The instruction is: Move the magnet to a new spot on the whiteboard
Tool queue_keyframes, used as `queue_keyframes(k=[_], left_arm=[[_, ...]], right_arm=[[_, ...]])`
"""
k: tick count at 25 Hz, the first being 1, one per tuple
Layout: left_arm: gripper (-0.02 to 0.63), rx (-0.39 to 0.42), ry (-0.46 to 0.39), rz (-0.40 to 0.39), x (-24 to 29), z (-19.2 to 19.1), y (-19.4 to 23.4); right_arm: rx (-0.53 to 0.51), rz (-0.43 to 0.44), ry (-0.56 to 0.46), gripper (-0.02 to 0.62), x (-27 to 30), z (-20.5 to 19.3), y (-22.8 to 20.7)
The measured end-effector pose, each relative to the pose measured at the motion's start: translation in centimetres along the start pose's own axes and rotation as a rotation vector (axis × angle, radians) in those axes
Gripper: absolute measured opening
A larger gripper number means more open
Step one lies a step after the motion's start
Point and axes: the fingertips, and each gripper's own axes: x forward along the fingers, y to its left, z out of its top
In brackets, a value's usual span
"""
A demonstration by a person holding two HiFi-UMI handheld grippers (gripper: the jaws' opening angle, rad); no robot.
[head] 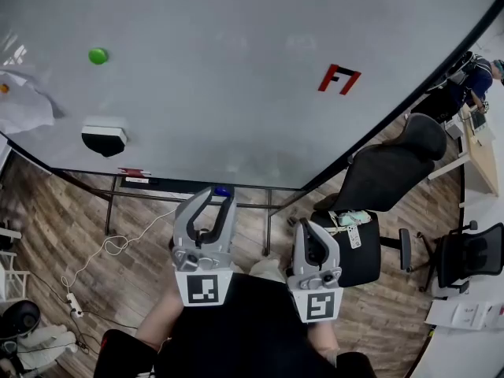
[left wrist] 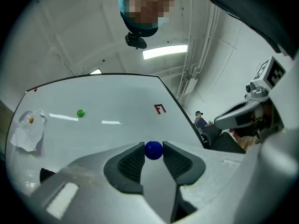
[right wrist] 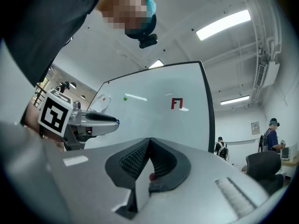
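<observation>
A blue ball magnet (left wrist: pixel 153 150) is pinched between the pads of my left gripper (head: pixel 219 194), which is shut on it. It is held off the whiteboard (head: pixel 236 93), near the board's lower edge in the head view. A green magnet (head: pixel 98 55) sticks on the board's upper left, and a red "F" mark (head: pixel 339 78) is at the right. My right gripper (head: pixel 304 227) sits beside the left one with its jaws pressed together and nothing from the board in them. The right gripper view also shows the left gripper (right wrist: pixel 100 120).
A black-and-white eraser (head: pixel 105 136) clings to the board's lower left, with a crumpled paper (head: pixel 24 101) further left. Office chairs (head: pixel 386 172) stand at the right on the wooden floor. A power cord (head: pixel 110 246) lies under the board's metal stand (head: pixel 268 211).
</observation>
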Motion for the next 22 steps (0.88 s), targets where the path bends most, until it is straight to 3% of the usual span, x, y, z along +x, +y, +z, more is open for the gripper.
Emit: queue_keyframes(k=[22], left_arm=[[0.130, 0.002, -0.018, -0.037, -1.6, -0.1, -0.9]], right_arm=[[-0.029, 0.004, -0.025, 0.000, 0.8, 0.6, 0.0]])
